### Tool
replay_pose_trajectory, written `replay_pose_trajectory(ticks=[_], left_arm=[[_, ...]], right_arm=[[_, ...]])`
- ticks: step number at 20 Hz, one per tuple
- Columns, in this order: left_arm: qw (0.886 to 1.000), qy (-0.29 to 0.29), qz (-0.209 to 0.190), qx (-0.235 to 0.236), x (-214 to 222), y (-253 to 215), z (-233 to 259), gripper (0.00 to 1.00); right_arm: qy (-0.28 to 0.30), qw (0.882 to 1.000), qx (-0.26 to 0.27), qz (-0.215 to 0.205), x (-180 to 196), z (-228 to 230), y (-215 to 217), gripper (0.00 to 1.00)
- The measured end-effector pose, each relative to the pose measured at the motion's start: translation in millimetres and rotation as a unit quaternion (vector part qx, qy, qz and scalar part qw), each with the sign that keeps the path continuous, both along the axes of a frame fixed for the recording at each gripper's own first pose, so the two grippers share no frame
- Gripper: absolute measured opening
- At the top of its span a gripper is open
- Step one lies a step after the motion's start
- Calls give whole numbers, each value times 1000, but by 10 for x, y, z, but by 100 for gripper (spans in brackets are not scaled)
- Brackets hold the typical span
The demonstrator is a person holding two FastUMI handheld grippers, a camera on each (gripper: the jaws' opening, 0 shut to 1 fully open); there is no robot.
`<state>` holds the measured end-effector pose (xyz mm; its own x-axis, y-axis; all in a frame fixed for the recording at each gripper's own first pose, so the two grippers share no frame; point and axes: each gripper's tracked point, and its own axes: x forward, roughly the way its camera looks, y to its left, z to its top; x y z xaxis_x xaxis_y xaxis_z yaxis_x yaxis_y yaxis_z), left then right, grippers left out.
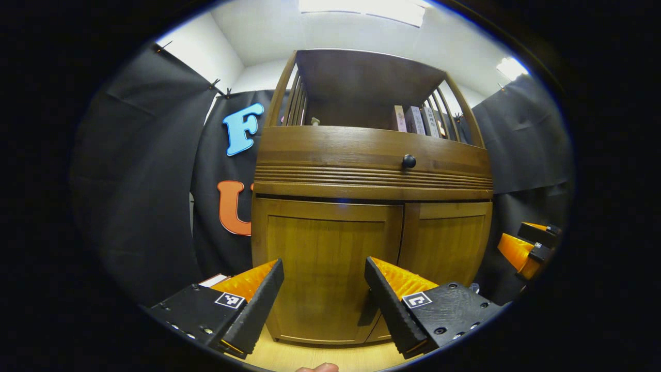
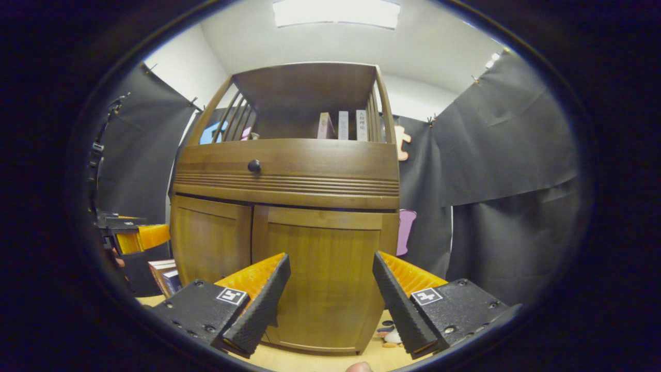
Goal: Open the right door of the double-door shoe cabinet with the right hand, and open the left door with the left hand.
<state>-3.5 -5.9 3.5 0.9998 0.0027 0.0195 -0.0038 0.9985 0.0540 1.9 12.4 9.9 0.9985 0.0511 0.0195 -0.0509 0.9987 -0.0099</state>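
Observation:
The wooden shoe cabinet (image 1: 372, 150) stands in front of me with both lower doors closed. In the left gripper view my left gripper (image 1: 325, 310) is open and faces the left door (image 1: 325, 258), a short way off it. The right door (image 1: 446, 245) lies beside it, and the right gripper (image 1: 529, 248) shows at the far right edge. In the right gripper view my right gripper (image 2: 330, 305) is open in front of the right door (image 2: 323, 268), apart from it. The left door (image 2: 209, 245) is to its left, with the left gripper (image 2: 131, 235) at the left edge.
A drawer with a dark round knob (image 1: 408, 161) sits above the doors, and an open shelf with books (image 2: 341, 125) tops the cabinet. Stacked books (image 2: 165, 274) lie on the floor left of the cabinet. Small objects (image 2: 390, 333) lie at its right foot. Black cloth walls surround it.

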Motion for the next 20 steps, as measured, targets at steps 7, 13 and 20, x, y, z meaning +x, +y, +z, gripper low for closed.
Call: replay_pose_trajectory(ticks=[7,13,20], left_arm=[[999,34,-11,-12,-215,-18,-121,95],[999,35,-10,6,-408,22,-121,95],[999,32,3,4,-567,182,-105,95]], right_arm=[[11,1000,-1,28,-138,-71,196,100],[62,996,6,57,-48,-450,507,100],[134,988,25,75,428,-1130,829,100]])
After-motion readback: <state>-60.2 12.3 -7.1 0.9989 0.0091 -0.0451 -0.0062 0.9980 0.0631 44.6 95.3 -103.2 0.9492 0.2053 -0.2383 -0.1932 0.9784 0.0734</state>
